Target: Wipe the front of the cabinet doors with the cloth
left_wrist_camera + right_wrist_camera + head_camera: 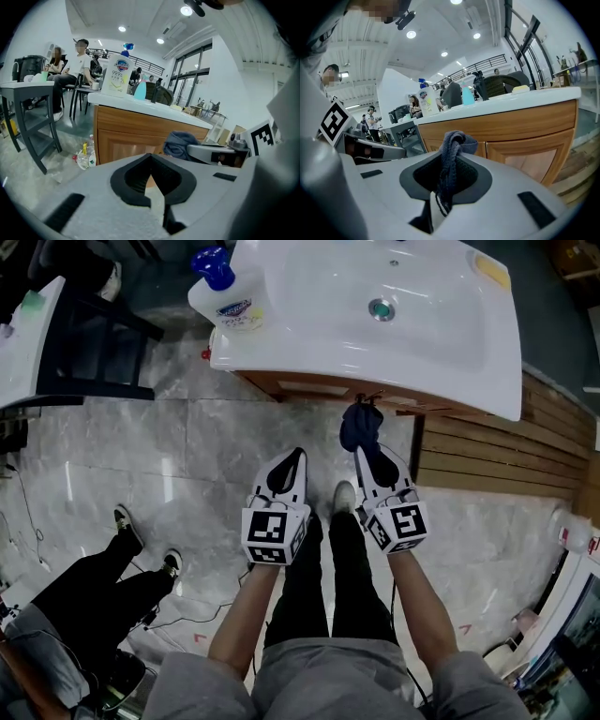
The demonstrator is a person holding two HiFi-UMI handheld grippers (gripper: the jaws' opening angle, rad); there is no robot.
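A dark blue cloth [360, 426] is pinched in my right gripper [367, 452], bunched above the jaw tips and hanging just in front of the wooden cabinet [323, 390] under the white sink top [469, 362]. In the right gripper view the cloth [453, 149] runs down between the shut jaws, with the cabinet doors [525, 152] close ahead. My left gripper [290, 465] is beside it on the left, shut with nothing in it. From the left gripper view the left cabinet door [119, 140] lies ahead, and the cloth [179, 142] and right gripper [213, 153] show at right.
A soap bottle [228, 298] stands on the sink top's left corner. Plastic bottles [86, 156] lie on the floor by the cabinet's left end. A dark table [89, 343] stands further left, and a person's legs [103, 582] are at lower left. Wooden slats [506, 451] lie to the right.
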